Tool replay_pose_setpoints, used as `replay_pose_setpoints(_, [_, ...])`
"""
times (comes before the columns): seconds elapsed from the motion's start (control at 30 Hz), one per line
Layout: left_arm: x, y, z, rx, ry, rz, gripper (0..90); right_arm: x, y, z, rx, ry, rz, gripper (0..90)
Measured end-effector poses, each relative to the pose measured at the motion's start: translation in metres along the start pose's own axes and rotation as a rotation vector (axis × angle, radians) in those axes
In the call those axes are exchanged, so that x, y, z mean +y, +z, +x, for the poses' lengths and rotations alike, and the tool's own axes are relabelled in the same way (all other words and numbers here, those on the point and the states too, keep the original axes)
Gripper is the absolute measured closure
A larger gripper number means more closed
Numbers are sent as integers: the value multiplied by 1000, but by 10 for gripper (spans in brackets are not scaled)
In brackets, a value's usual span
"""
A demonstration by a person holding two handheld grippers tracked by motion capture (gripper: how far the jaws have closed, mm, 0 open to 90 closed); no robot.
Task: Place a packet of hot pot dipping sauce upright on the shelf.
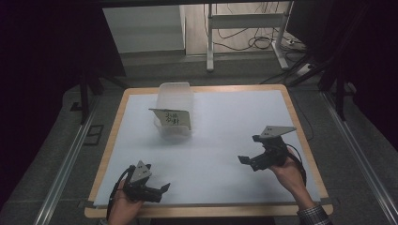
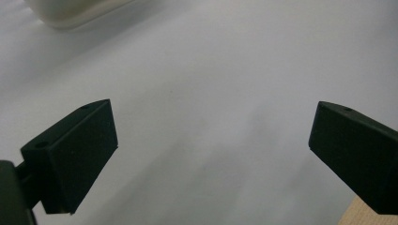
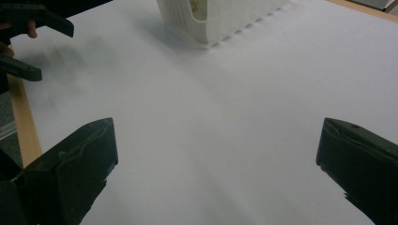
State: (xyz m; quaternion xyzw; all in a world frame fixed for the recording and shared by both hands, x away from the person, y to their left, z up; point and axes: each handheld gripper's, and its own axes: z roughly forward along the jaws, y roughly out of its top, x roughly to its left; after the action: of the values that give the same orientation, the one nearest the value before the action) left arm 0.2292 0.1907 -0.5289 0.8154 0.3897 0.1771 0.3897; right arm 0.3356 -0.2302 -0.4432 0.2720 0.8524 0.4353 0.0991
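Fingers wide on left gripper [image 1: 159, 191] and right gripper [image 1: 248, 161], both empty, well apart from translucent plastic bin [image 1: 174, 112] on worktop [image 1: 234, 122]

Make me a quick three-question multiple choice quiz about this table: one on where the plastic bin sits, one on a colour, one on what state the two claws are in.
1. Where does the translucent bin sit on the table?
A. far side, left of centre
B. near right corner
C. between the two hands

2. What colour is the sheet that covers the table?
A. green
B. white
C. red

3. How do the left claw and the right claw stand?
A. both open, holding nothing
B. both shut on the bin
C. left shut, right open

Answers:
1. A, the high view shows the bin toward the far edge, left of the middle.
2. B, the cover looks white inside the wooden rim.
3. A, each gripper view shows its jaws wide apart over bare sheet.
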Motion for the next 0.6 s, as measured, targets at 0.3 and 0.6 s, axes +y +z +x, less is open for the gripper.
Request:
replay_pose_setpoints(0.3, [0, -2, 1, 14, -1, -9, 14, -18, -13, 0, -14, 19, 6, 0])
replay_pose_setpoints(0.6, [0, -1, 1, 7, -13, 6, 15, -32, -24, 3, -58, 20, -2, 0])
